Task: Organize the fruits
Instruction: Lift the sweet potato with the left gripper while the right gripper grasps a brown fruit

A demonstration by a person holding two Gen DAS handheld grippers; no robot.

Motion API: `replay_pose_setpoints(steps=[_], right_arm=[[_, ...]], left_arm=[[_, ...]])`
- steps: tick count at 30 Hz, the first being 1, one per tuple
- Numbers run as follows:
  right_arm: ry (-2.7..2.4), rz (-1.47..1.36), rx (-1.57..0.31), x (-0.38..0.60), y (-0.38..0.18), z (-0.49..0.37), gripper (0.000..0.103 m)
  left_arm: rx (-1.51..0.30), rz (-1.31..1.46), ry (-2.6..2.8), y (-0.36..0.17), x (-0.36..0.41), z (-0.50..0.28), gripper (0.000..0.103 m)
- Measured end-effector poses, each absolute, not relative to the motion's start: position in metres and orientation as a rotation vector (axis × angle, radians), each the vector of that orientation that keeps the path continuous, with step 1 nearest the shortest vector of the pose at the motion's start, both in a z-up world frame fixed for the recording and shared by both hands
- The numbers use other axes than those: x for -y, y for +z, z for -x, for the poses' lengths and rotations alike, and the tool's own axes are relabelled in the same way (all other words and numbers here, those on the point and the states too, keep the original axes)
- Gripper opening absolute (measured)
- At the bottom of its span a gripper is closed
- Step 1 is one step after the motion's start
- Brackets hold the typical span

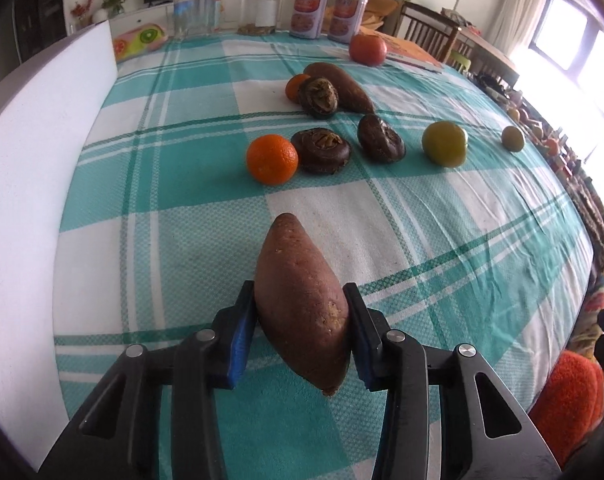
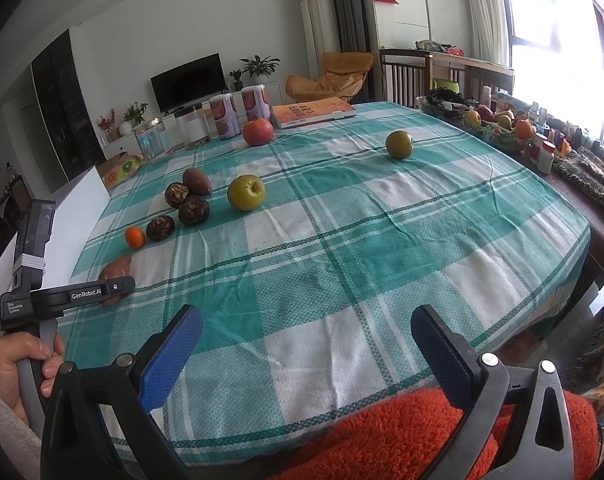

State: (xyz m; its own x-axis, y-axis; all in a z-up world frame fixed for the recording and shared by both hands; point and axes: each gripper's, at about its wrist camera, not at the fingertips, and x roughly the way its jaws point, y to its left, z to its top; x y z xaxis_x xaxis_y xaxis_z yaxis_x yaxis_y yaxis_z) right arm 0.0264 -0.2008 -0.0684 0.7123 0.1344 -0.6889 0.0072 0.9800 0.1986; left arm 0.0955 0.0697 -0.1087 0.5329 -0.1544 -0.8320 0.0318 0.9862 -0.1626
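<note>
Left wrist view: the left gripper [image 1: 302, 332] has its blue pads clamped on a sweet potato [image 1: 302, 304] near the front of the checked tablecloth [image 1: 441, 240], an orange [image 1: 272, 158] beyond. Right wrist view: the right gripper [image 2: 305, 344] gapes wide, holding nothing, over the table's near edge.

Two sweet potatoes [image 1: 302, 304] [image 1: 341, 84], perhaps three chestnuts [image 1: 321, 150] [image 1: 380, 138] [image 1: 319, 95]

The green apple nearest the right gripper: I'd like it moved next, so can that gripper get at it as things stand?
Probably yes. The right gripper is open and empty, and only bare tablecloth lies between it and the green apple; the dark fruits sit off to its left.
</note>
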Motion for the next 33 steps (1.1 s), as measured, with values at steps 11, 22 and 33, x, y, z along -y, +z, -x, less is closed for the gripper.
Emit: replay_pose_setpoints(steps=[11, 22, 33], right_arm=[[0.367, -0.371, -0.954, 0.130, -0.100, -0.193, 0.052], [0.191, -0.314, -1.009, 0.084, -0.120, -0.262, 0.053], [0.434, -0.372, -0.918, 0.071, -0.053, -0.175, 0.047]], left_arm=[[-0.996, 0.128, -0.133, -0.110, -0.082, -0.053, 0.044], [-0.967, 0.166, -0.126, -0.109, -0.089, -0.051, 0.044], [-0.807, 0.357, -0.228, -0.008, -0.141, -0.010, 0.043]])
